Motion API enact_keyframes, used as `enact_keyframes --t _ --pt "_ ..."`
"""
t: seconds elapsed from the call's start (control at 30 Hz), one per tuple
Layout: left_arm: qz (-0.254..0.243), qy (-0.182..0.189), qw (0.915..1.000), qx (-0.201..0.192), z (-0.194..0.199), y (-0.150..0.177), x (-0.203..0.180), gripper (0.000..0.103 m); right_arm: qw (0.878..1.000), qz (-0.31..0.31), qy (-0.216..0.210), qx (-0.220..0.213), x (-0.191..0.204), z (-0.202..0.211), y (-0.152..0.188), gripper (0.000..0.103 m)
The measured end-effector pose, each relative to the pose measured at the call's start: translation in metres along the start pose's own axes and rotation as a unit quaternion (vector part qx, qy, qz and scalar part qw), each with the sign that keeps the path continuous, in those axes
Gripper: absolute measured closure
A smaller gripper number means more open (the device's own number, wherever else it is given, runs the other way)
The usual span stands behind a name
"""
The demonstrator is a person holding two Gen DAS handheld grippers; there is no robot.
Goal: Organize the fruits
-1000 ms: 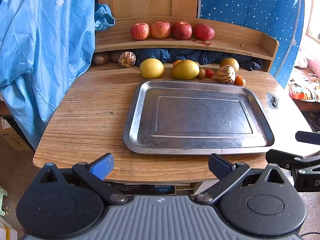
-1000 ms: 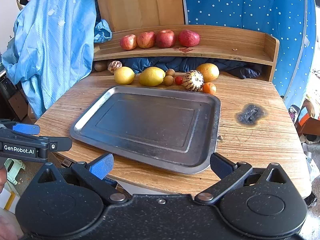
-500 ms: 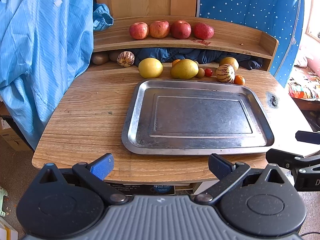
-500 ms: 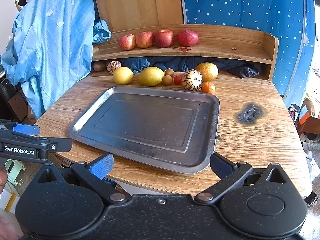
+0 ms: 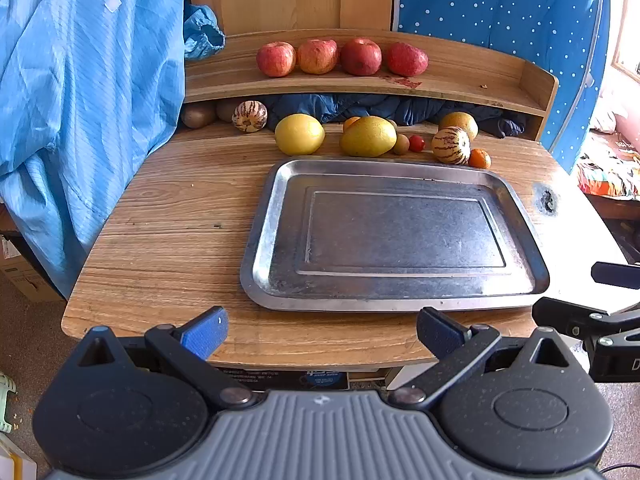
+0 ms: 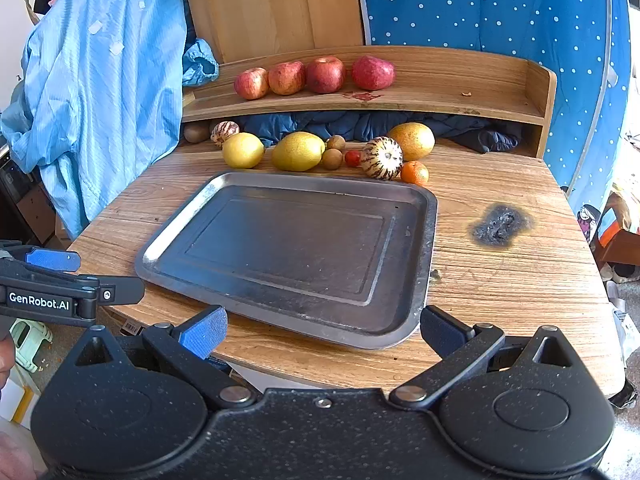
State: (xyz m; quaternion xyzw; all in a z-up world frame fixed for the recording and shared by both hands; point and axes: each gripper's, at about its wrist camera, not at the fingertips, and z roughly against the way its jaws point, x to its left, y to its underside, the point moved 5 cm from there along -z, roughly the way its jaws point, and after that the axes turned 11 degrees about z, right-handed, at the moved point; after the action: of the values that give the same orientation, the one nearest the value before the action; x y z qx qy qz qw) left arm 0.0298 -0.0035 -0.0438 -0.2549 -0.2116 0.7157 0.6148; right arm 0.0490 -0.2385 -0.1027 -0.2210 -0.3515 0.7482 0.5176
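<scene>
A metal tray [image 5: 394, 236] lies bare on the wooden table [image 5: 168, 232], nothing in it. The fruits wait behind its far edge: from the left, a striped melon [image 5: 249, 116], two yellow citrus [image 5: 299, 134], a cherry tomato [image 5: 416, 143], a second striped melon [image 5: 451, 145], a small orange [image 5: 479, 158]. Four red apples [image 5: 318, 56] line the shelf [image 5: 460, 76] above. Brown fruits under the shelf sit in shadow, hard to identify. The left gripper [image 5: 320, 332] and right gripper [image 6: 322, 330] hover at the table's near edge, jaws spread wide, empty. A blue garment [image 5: 80, 100] hangs at left.
</scene>
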Motion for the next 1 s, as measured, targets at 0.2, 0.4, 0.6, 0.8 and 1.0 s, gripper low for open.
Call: enact_keyframes --t 0.2,0.4,0.6,0.8,1.0 --pt "-0.001 -0.002 1.0000 0.005 -0.006 0.000 -0.004 0.001 1.000 -0.002 -0.001 0.001 -0.002 -0.002 0.000 0.001" --pt "-0.003 -0.005 0.9999 0.011 -0.010 -0.003 -0.007 0.001 1.000 -0.006 -0.003 0.004 -0.006 -0.006 -0.001 0.001" --pt "-0.006 -0.007 0.9998 0.019 -0.015 -0.007 -0.010 0.001 1.000 -0.013 -0.006 0.005 -0.010 -0.010 -0.003 0.001" --pt "-0.001 -0.015 0.9994 0.032 -0.019 -0.022 -0.007 0.001 1.000 -0.018 -0.008 -0.006 -0.011 -0.013 -0.016 0.001" --pt "0.011 -0.023 0.9995 0.016 -0.025 -0.056 0.011 0.001 0.999 -0.023 -0.018 -0.024 -0.006 -0.027 -0.041 0.001"
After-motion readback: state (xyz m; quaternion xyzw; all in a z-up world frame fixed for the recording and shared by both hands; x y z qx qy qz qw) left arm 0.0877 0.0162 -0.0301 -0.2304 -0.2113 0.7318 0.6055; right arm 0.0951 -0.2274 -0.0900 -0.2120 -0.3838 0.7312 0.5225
